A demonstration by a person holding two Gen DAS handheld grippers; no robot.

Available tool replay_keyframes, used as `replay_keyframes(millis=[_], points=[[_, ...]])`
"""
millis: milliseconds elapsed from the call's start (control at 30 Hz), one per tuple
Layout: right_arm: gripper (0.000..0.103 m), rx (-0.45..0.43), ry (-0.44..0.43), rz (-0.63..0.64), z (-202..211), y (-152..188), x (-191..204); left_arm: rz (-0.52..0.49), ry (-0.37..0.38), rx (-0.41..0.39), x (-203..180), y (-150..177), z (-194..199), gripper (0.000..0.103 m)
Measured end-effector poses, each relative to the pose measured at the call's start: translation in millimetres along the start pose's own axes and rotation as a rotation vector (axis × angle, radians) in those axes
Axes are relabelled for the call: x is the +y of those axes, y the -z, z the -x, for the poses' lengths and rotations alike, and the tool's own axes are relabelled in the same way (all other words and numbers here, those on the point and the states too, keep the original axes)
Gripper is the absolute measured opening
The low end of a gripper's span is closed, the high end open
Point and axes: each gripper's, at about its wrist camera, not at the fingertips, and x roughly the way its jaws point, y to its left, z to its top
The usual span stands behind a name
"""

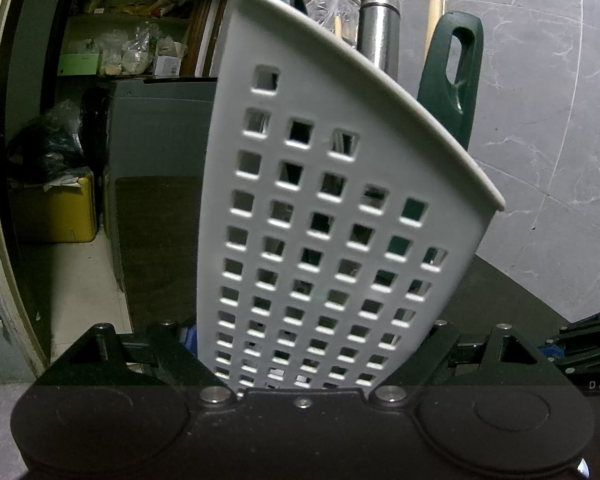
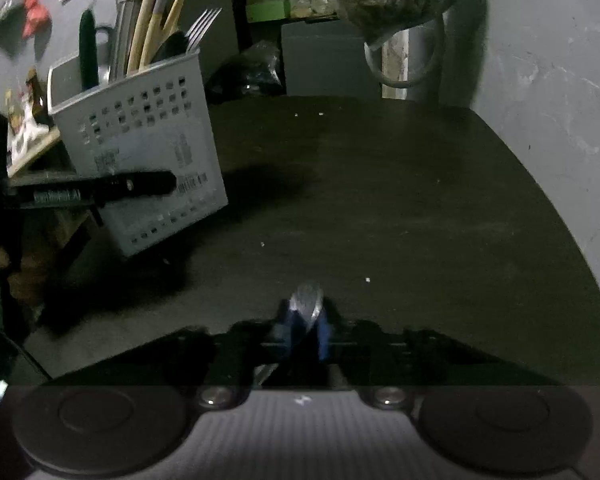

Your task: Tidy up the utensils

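Left wrist cam: the left gripper (image 1: 304, 364) is clamped on the white perforated utensil caddy (image 1: 324, 216), tilted, with a dark green handle (image 1: 452, 84) and a steel handle (image 1: 378, 32) poking out the top. Right wrist cam: the right gripper (image 2: 306, 320) has just closed, pinching a metal utensil (image 2: 307, 300) over the dark table (image 2: 380, 200); the caddy sits off to the left, forks (image 2: 202, 26) sticking up.

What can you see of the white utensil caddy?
The white utensil caddy looks like plastic, with a rounded rim and square holes across its walls; one wall bears printed labels. It is tilted, clamped near its base by the left gripper, low edge near the dark table. Inside stand a fork, wooden sticks and a dark green handle.
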Motion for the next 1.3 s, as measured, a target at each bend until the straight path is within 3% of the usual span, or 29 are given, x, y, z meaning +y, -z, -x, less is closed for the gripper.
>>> replay_keyframes(millis=[367,600,833,933,1133,1300], points=[[0.003,-0.061,-0.004,-0.027,8,1,3,0.0,0.0,0.0,0,0,0,0.087],[0.003,-0.331,-0.027,-0.072,51,-15,7,0.0,-0.001,0.0,0,0,0,0.087],[0.003,-0.749,-0.097,-0.062,103,-57,23,0.0,-0.001,0.001,0,0,0,0.087],[0.003,-0.888,-0.121,-0.021,112,-84,37,0.0,0.0,0.001,0,0,0,0.087],[0.003,-0.962,-0.187,0.044,81,-125,71,0.0,-0.001,0.002,1,0,1,0.086],[0.003,-1.019,-0.126,0.147,52,-126,108,0.0,-0.002,0.003,2,0,1,0.086]])
